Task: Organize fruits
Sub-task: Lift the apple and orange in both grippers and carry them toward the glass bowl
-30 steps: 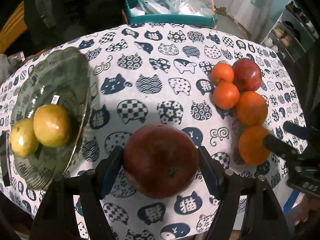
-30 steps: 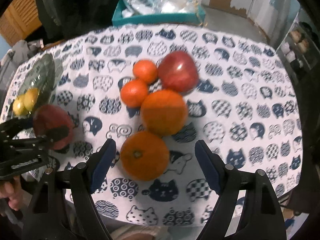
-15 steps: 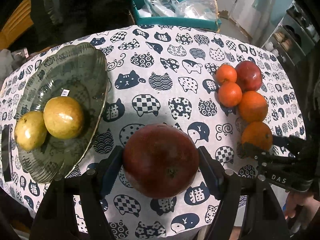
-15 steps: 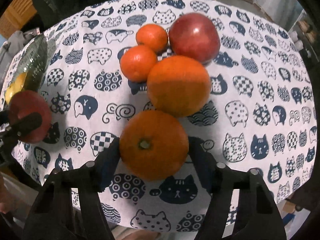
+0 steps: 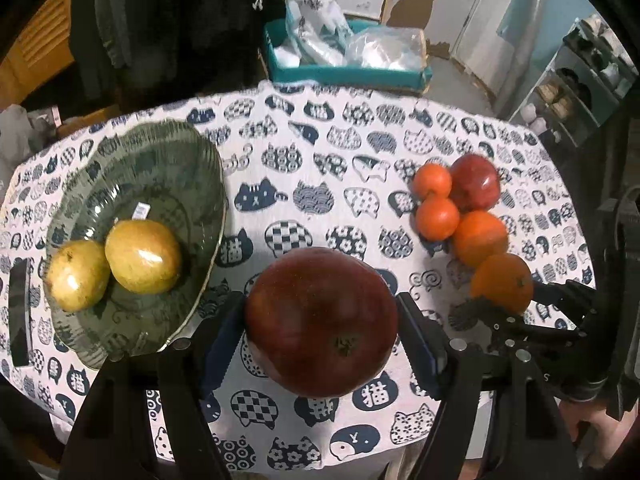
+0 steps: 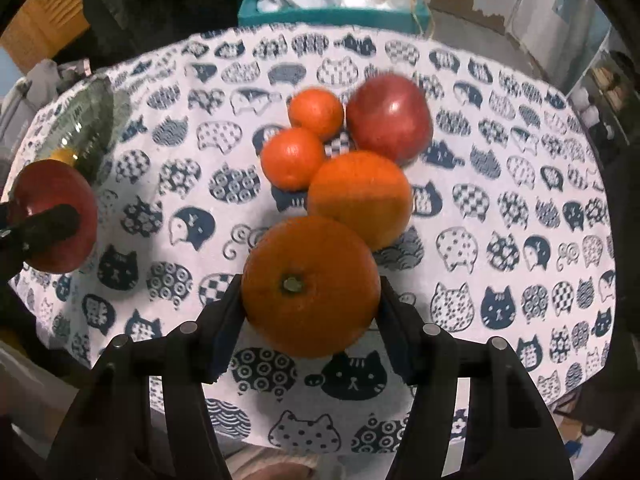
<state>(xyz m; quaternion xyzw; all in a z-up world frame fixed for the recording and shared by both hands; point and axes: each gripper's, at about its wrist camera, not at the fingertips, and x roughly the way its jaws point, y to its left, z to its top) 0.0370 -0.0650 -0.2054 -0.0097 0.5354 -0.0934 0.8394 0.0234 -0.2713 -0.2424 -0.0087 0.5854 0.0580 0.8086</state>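
My left gripper (image 5: 320, 332) is shut on a dark red apple (image 5: 320, 320), held above the cat-print tablecloth just right of the green glass bowl (image 5: 168, 168). The bowl holds two yellow-green fruits (image 5: 142, 256). My right gripper (image 6: 310, 300) is shut on a large orange (image 6: 310, 286) at the near end of the fruit pile. Behind it lie another large orange (image 6: 360, 198), two small mandarins (image 6: 294, 156) and a red apple (image 6: 388, 116). The left gripper's apple also shows in the right wrist view (image 6: 56, 216).
A teal box (image 5: 348, 74) with plastic bags stands beyond the table's far edge. A dark flat object (image 5: 19, 312) lies at the table's left edge. A shelf unit (image 5: 576, 88) stands at the far right. The table's near edge is just below both grippers.
My left gripper has carried the apple back and up, so more of the bowl shows. My right gripper has moved in and closed on the nearest orange.
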